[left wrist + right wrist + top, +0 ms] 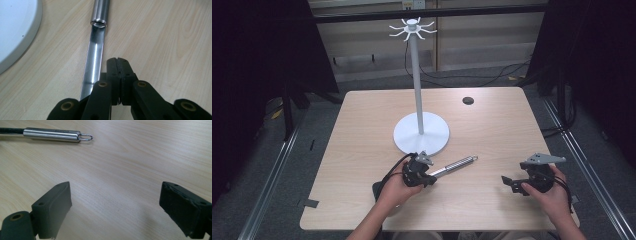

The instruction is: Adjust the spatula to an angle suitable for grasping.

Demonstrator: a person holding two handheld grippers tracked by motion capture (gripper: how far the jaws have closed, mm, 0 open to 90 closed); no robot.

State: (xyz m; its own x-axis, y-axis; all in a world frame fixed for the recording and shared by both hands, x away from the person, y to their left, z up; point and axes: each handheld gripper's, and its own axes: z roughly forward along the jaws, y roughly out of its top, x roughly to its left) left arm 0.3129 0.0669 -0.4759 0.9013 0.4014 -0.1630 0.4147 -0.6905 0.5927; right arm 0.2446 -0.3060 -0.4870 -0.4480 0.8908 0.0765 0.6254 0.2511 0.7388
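A kitchen tool with a steel handle (457, 163) lies on the wooden table (362, 125), its hanging loop (86, 137) pointing to the back right. My left gripper (430, 178) sits low over the tool's flat shiny shaft (93, 57). Its jaws are pressed together, pad against pad. The shaft runs along the outside of the left jaw and passes under its linkage, with nothing showing between the pads (113, 67). My right gripper (511, 183) rests near the front right of the table, open wide over bare wood (115, 205), with the tool's handle (51, 134) well ahead of it.
A white stand with a round base (420, 134), a tall pole (416, 75) and a ring of hooks (412, 28) on top rises just behind the tool. A small black disc (468, 100) lies at the back right. Something dark (377, 189) shows by the left hand.
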